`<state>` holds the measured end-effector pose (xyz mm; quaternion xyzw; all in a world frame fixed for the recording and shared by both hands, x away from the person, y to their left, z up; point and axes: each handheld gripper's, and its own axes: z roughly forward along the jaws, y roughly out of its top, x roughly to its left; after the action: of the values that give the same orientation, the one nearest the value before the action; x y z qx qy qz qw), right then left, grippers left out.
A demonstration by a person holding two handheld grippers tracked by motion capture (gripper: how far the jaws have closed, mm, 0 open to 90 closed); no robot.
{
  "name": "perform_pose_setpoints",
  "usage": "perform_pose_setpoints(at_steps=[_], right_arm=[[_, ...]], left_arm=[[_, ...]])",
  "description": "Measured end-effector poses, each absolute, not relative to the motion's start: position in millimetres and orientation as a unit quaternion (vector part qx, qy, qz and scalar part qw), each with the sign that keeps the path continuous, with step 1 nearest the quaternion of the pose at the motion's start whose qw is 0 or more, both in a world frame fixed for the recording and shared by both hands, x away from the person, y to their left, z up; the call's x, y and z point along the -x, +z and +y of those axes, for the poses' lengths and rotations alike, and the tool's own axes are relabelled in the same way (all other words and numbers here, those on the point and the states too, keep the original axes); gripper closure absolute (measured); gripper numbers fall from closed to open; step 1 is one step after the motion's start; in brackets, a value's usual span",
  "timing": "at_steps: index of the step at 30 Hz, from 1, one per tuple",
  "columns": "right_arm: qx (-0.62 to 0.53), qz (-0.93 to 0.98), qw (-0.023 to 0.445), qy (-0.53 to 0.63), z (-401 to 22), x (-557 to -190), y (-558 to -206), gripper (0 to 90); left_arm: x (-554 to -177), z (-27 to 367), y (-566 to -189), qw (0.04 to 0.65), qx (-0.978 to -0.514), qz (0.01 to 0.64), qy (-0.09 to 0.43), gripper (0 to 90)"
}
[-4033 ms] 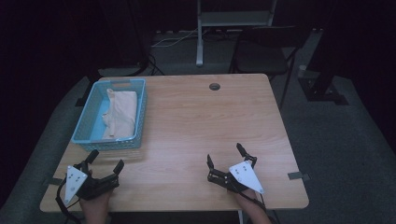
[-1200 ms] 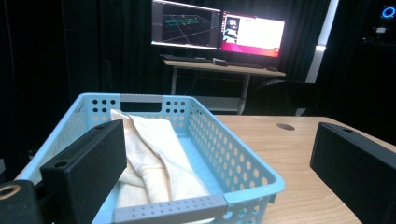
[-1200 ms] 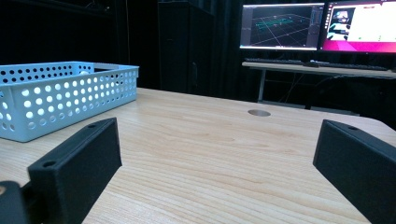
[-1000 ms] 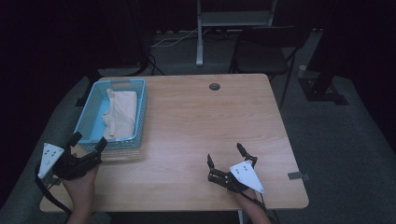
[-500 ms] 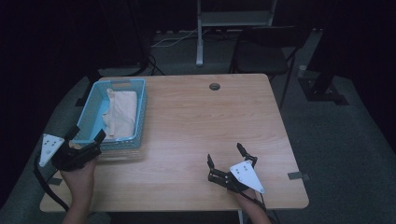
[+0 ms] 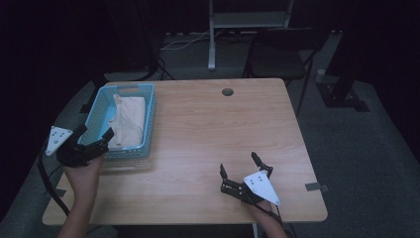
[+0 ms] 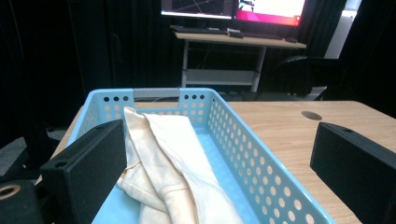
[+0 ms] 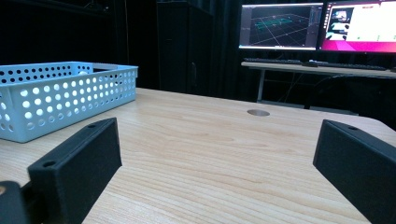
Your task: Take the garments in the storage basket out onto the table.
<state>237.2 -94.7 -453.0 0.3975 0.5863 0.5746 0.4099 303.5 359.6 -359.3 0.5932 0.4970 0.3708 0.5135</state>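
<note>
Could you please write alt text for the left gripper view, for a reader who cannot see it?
A light blue perforated basket holding a folded cream cloth sits on a wooden table, framed by the open black jaws of the left tongs, one jaw over the basket and one over the table. Behind, in a dark room, stands a desk with lit monitors.

Basket [image 7: 243, 154]: perforated light-blue plastic, smooth, slight sheen. Cloth [image 7: 173, 158] inside it: cream fabric, soft, matt, creased. Table [image 8: 224, 154] under basket: pale wood-grain, smooth satin; gripper jaws matt black plastic.
</note>
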Motion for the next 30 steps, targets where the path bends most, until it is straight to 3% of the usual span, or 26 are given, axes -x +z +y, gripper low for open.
perform_pose_setpoints(at_steps=[30], right_arm=[[-0.397, 0.586, 0.411, 0.575, -95, -237, -453, 0.5]], left_arm=[[-359, 360, -354, 0.457, -0.646, 0.541, 0.284, 3.4]])
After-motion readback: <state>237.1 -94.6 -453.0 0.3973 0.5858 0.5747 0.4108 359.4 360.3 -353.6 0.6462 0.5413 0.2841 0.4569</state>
